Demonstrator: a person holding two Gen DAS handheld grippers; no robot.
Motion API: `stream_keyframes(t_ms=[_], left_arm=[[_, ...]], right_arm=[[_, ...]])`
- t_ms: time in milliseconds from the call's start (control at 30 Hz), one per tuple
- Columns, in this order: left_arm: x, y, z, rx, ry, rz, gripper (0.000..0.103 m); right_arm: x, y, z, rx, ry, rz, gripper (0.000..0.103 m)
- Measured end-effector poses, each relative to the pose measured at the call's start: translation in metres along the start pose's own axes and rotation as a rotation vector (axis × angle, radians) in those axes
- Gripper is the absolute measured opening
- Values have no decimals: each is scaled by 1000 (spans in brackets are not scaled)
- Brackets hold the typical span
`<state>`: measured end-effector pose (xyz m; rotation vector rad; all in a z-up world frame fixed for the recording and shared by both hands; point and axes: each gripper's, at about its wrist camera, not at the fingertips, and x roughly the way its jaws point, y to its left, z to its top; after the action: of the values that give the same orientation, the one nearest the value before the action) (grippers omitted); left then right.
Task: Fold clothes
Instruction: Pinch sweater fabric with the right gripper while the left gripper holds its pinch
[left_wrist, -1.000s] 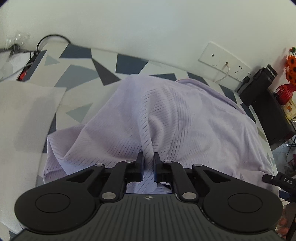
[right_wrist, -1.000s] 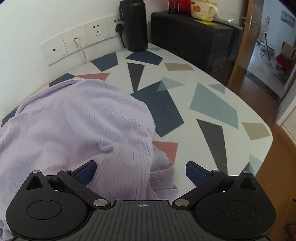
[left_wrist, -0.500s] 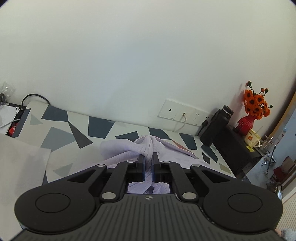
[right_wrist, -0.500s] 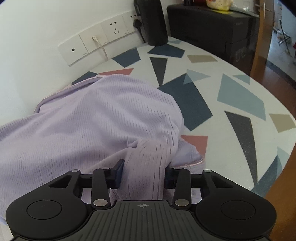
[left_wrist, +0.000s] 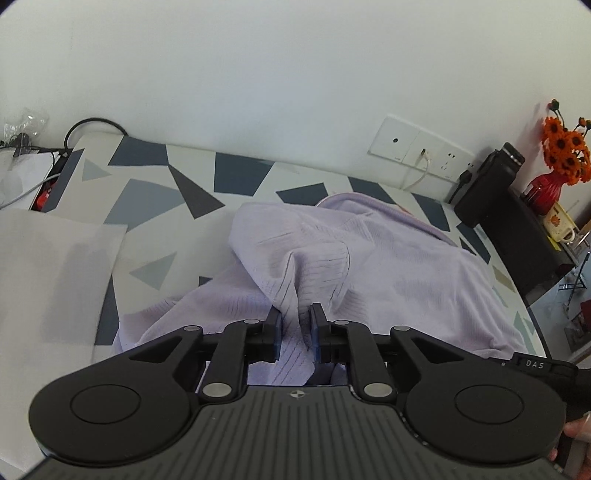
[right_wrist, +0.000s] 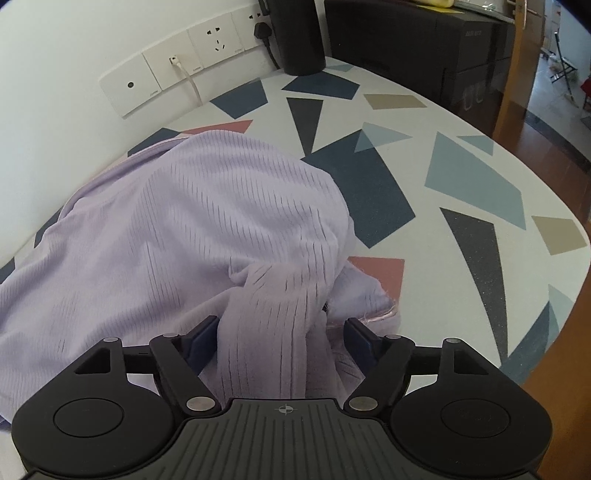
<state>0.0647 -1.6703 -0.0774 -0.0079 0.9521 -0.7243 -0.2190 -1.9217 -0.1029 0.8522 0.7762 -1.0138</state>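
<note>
Since a second ago both grips have slackened. From the left wrist, the left gripper (left_wrist: 295, 326) is opening, a ridge of the lilac garment (left_wrist: 369, 266) between its pads but no longer pinched, probably to drop the fold onto the patterned table (left_wrist: 155, 195). From the right wrist, the right gripper (right_wrist: 282, 338) is opening too, straddling a bunched fold without pressing it.

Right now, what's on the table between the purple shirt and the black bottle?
Nothing: only bare patterned table separates the purple shirt from the black bottle, in the right wrist view.
</note>
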Motion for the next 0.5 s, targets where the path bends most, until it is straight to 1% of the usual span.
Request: stream_keyframes(t_ms=[33,133,200,267,333,367,400,433,467,500], left_arm=[[4,1,-1,-9,21,6,21],[14,2,-3,-24,60,26,32],[17,1,-3,-20,75,45,45],[23,0,-5,-8,90,57,48],[29,0,-6,-6,105,64,49],[31,1,-8,-6,108,60,48],[32,1,-10,-4,108,52,42],[32,1,-11,-2,107,43,32],[32,1,-12,2,107,37,16],[32,0,-13,7,104,38,15]], right_arm=[[0,0,0,-3,1,1,70],[3,1,-1,-16,10,1,72],[6,3,-1,-26,28,5,75],[9,4,-2,-34,50,12,77],[13,7,-4,-44,67,14,81],[15,8,-5,-49,71,14,81],[16,10,-6,-55,70,13,81],[17,11,-7,-62,67,15,78],[17,12,-7,-76,64,18,76],[17,14,-7,-95,65,30,66]])
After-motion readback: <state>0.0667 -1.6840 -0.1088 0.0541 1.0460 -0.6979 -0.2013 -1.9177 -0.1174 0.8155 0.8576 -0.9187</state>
